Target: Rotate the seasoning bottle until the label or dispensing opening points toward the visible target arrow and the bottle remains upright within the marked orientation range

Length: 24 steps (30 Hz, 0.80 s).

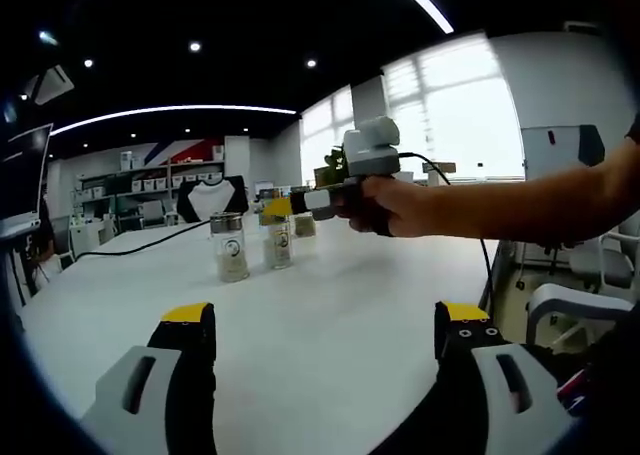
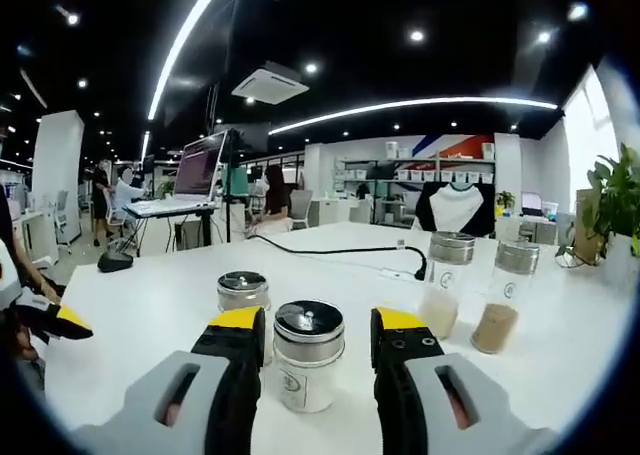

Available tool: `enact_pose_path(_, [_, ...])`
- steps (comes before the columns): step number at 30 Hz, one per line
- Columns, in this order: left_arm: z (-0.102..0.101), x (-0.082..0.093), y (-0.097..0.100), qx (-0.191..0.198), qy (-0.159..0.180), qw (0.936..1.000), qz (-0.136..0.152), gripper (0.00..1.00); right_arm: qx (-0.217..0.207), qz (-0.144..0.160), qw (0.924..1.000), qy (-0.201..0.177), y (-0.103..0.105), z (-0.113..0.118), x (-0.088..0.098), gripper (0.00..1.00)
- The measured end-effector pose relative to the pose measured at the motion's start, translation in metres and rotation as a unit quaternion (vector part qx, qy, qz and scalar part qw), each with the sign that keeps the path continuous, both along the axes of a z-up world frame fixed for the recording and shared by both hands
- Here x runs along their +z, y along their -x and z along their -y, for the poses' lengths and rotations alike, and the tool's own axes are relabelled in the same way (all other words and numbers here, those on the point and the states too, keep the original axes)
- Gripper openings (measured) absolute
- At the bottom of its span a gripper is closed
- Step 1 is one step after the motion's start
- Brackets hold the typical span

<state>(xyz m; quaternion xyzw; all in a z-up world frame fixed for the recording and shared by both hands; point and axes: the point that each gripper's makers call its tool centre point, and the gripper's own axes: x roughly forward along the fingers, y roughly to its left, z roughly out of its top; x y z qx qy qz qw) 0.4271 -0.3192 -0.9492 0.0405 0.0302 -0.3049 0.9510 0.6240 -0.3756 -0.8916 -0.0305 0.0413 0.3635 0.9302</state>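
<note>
Here, my right gripper (image 2: pixel 318 337) brackets a seasoning bottle (image 2: pixel 308 355); my left gripper (image 1: pixel 325 335) hangs spread over bare table.

Nearest, my right jaws stand apart on either side of the metal-capped bottle, which sits upright on the white table (image 2: pixel 150 315); I cannot tell whether the tips touch its glass. Just behind it stands a second shaker (image 2: pixel 243 293), and farther right two taller jars (image 2: pixel 445 285), then a black cable (image 2: pixel 330 250). My left jaws grip nothing, with open tabletop ahead up to the far jars (image 1: pixel 230 247).
</note>
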Motion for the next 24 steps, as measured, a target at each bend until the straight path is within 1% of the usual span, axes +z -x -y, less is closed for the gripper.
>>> enact_pose_path(4, [0.000,-0.001,0.000,0.001,0.000,1.0000,-0.001,0.96,0.003,0.008,0.9999,0.006,0.002,0.000,0.004,0.39])
enact_pose_path(5, [0.000,-0.001,0.000,0.000,0.000,1.0000,-0.002,0.96,0.009,0.013,0.9997,0.020,0.004,-0.001,0.002,0.39])
enact_pose_path(7, [0.001,-0.001,0.000,-0.001,0.000,1.0000,-0.002,0.95,0.014,0.015,0.9992,0.034,0.006,-0.003,-0.002,0.39])
enact_pose_path(13, [0.003,-0.003,0.000,-0.003,-0.002,1.0000,-0.003,0.95,0.019,0.010,0.9984,0.053,0.007,-0.007,-0.014,0.36])
enact_pose_path(16, [0.003,-0.002,0.000,-0.002,-0.002,1.0000,-0.002,0.95,0.020,0.008,0.9981,0.058,0.006,-0.009,-0.016,0.31])
enact_pose_path(19, [0.001,-0.002,0.000,0.000,-0.002,1.0000,-0.003,0.95,0.016,0.008,0.9978,0.063,0.003,-0.008,-0.017,0.30])
enact_pose_path(24, [-0.001,-0.001,-0.001,0.001,0.000,1.0000,-0.003,0.95,0.018,0.005,0.9981,0.059,0.003,-0.008,-0.017,0.27])
